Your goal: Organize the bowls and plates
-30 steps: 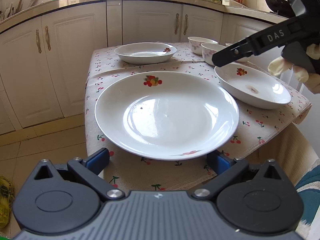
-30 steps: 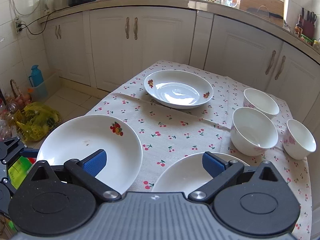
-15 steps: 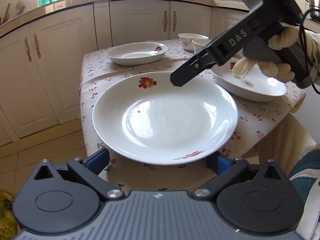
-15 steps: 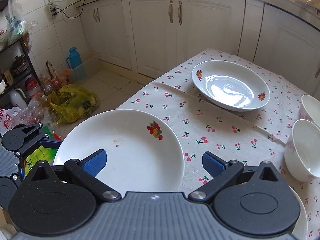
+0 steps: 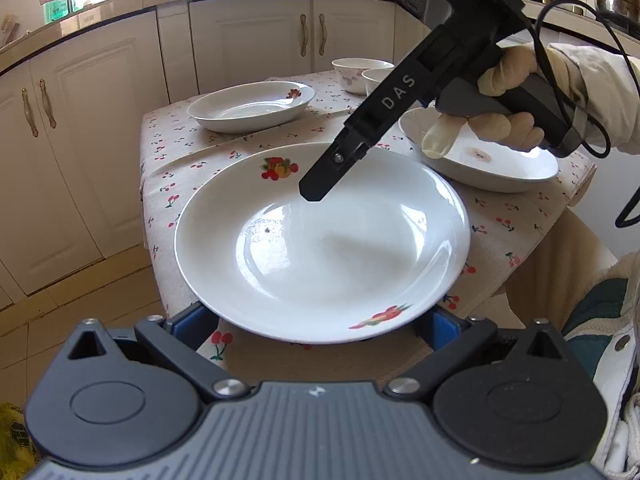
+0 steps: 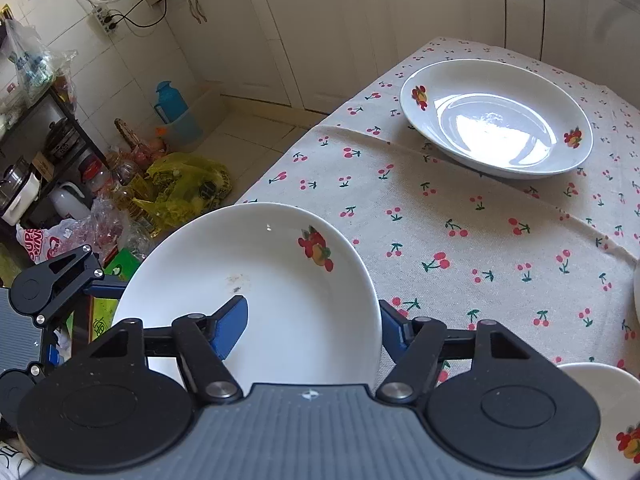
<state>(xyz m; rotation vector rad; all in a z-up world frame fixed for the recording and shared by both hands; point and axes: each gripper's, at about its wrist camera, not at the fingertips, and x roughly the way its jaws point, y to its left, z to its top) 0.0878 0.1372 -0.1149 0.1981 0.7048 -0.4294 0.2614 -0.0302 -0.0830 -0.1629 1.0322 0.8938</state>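
A big white plate (image 5: 320, 248) (image 6: 280, 292) with fruit prints lies at the table's near corner. My left gripper (image 5: 316, 324) stands open, its blue fingers (image 5: 192, 324) spread low at the plate's near rim, partly hidden under it. My right gripper (image 6: 310, 328) (image 5: 316, 188) tilts down over the same plate. Its jaws are closing with the rim between them: one pad (image 6: 230, 328) hangs over the plate's inside without touching the rim, the other sits just outside it. A second plate (image 5: 250, 106) (image 6: 496, 118) lies farther back, a third (image 5: 480, 160) to the right.
Two small bowls (image 5: 356, 72) stand at the back of the cherry-print tablecloth (image 6: 440, 220). White cabinets (image 5: 80, 140) run behind. Beside the table the floor holds yellow bags (image 6: 184, 188), a blue jug (image 6: 172, 100) and a cluttered shelf. A gloved hand (image 5: 500, 120) holds the right gripper.
My right gripper swung left and down from the right-hand plate onto the near plate, and its jaws narrowed around the rim. The left gripper stayed at the plate's near edge.
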